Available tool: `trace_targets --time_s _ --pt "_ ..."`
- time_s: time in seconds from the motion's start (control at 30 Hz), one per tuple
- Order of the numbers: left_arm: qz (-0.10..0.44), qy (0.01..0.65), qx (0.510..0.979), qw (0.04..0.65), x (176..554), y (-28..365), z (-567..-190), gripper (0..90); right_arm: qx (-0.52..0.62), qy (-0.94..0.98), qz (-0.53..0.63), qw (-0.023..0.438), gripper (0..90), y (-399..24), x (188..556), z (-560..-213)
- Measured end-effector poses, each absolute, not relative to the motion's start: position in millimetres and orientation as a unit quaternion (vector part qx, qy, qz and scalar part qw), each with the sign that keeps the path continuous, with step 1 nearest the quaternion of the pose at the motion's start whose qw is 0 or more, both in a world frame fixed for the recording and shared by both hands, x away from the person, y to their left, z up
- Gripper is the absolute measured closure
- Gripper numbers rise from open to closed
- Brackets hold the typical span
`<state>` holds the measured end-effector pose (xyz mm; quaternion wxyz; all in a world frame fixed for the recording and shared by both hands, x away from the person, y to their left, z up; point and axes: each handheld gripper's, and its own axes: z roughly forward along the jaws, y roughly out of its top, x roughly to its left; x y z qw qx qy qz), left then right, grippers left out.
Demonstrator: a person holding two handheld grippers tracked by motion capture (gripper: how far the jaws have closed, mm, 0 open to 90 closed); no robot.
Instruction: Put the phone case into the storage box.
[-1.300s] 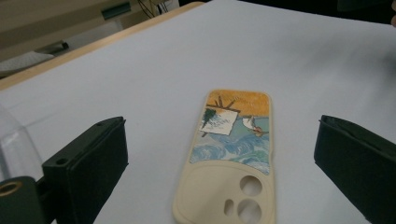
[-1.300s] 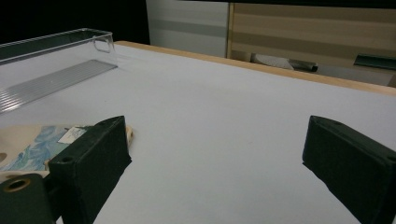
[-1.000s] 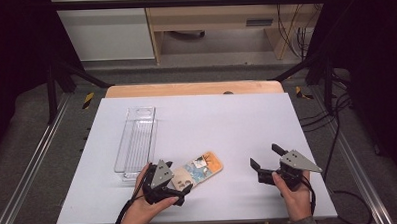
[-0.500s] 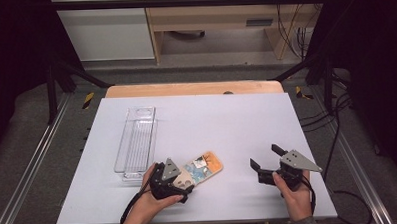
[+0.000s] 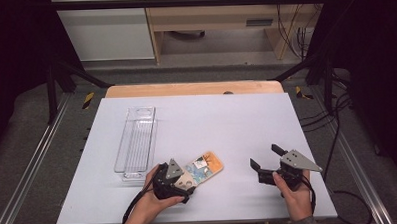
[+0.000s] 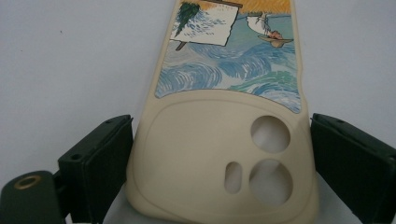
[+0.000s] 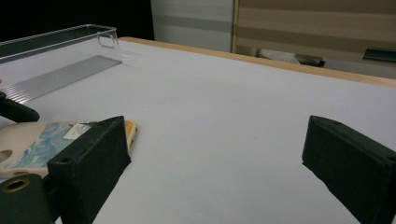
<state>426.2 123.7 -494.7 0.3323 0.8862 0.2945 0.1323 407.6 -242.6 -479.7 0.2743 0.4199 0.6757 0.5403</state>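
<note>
The cream-coloured soft phone case with a painted blue-wave and orange picture on its back (image 6: 224,140) lies flat on the pale grey desk (image 5: 237,120), in the lower middle of the high view (image 5: 204,168), its camera-cutout end toward the bottom left of that frame and its orange end pointing up and right; in the left gripper view the cutout end sits low in the centre, between the two black jaws, with the round lens holes at lower right. The left claw (image 5: 181,181) stands spread on either side of that end, a jaw just beside each long edge; whether either jaw touches the case I cannot tell. Up and left of the case in the high view lies a long clear plastic tray with a ribbed floor (image 5: 136,141), its near end close to the left hand (image 5: 152,203); in the right gripper view the tray (image 7: 60,60) lies in the upper left. The right claw (image 5: 266,157) is at lower right of the high view, well apart from the case, jaws wide apart with nothing between them but bare desk.
</note>
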Motion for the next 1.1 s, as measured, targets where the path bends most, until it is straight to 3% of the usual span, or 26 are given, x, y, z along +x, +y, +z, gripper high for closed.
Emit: trace_targets --time_s 0.7,1.1 --pt "0.122 0.316 0.875 0.345 428 119 -478 11.6 0.413 0.67 0.548 0.283 6.9 -245 405 -476" --pt "0.133 0.324 0.851 0.391 434 121 -432 11.7 0.373 0.691 0.537 0.31 6.4 -228 400 -465"
